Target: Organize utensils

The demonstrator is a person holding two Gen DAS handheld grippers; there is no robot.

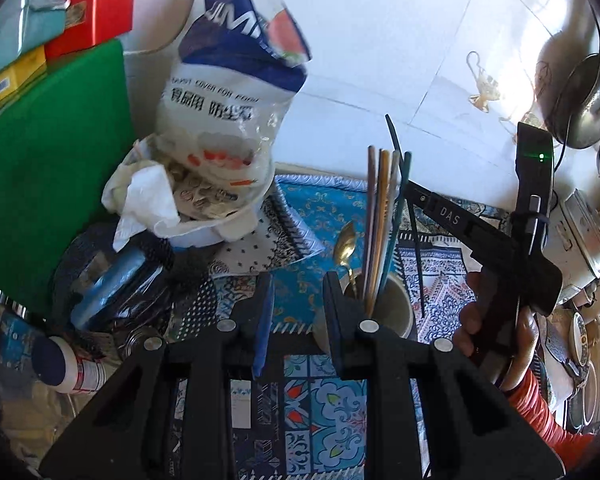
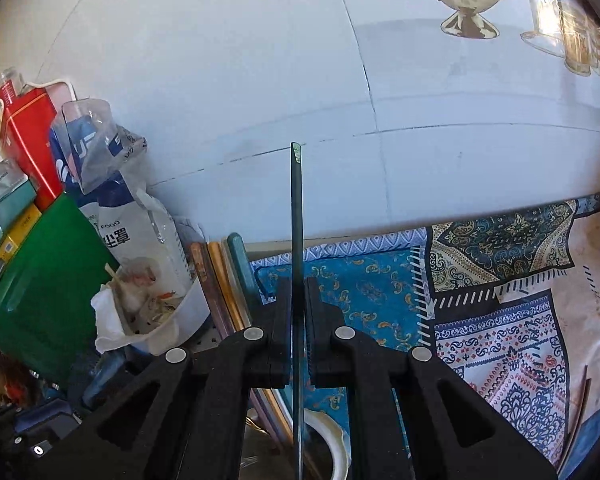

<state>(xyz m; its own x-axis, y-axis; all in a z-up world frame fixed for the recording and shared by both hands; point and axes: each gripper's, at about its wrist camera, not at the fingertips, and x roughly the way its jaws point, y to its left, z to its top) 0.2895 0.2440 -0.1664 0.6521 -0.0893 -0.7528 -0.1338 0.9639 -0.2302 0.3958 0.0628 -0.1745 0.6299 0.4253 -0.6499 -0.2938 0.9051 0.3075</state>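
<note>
The right gripper pinched a dark green chopstick between its nearly closed fingers, holding it upright above the cup. In the left wrist view that cup stood on the patterned cloth and held several chopsticks and a gold spoon, all leaning upward. The left gripper stood with its fingers spread, one finger against the near side of the cup. A plastic bag rose behind a white bowl to the left.
</note>
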